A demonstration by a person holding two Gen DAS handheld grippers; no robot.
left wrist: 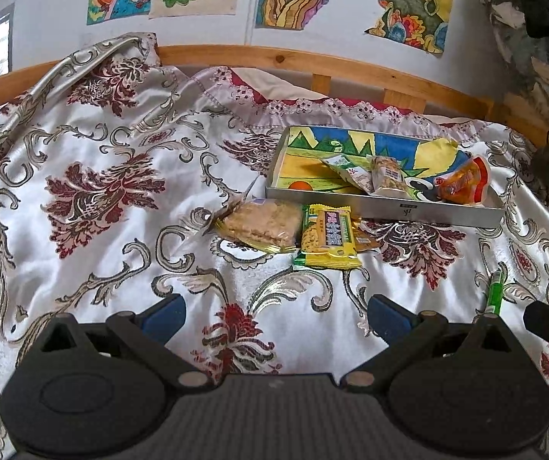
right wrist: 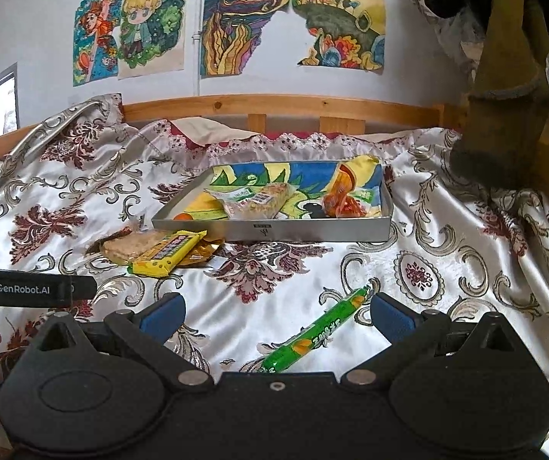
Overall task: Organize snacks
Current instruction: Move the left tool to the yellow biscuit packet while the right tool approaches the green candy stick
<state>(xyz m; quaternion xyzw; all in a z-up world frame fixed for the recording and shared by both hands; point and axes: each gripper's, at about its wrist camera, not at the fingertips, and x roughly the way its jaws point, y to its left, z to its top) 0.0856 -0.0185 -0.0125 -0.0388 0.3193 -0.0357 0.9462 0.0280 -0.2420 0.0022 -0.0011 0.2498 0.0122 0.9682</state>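
Snacks split between tray and bed. Shallow silver tray (right wrist: pixel 313 230) with a colourful drawing as liner sits on the bedspread (left wrist: pixel 83 153) near the wooden headboard (right wrist: pixel 274 105). Inside it: a clear-wrapped grain bar (right wrist: pixel 263 205) lying over a pale green-white packet (right wrist: pixel 236 195) around the middle, and an orange-red packet (right wrist: pixel 341 201) at the right end. Just outside the tray's front left corner, three loose snacks bunched together and touching: a clear-wrapped crispy bar (left wrist: pixel 263 224), a yellow wrapped bar (left wrist: pixel 330 237) overlapping it, and a gold-orange wrapper (right wrist: pixel 201 253) partly under the yellow one. A green tube of candy (right wrist: pixel 320 331) lies apart, closer in, diagonally on the bedspread.

Right gripper (right wrist: pixel 276 316) jaws wide apart, nothing held, the green tube's upper end lying between the blue pads. Left gripper (left wrist: pixel 276 316) jaws also spread wide, empty, over bare bedspread in front of the loose snacks. Children's drawings (right wrist: pixel 152 23) taped on the wall behind.
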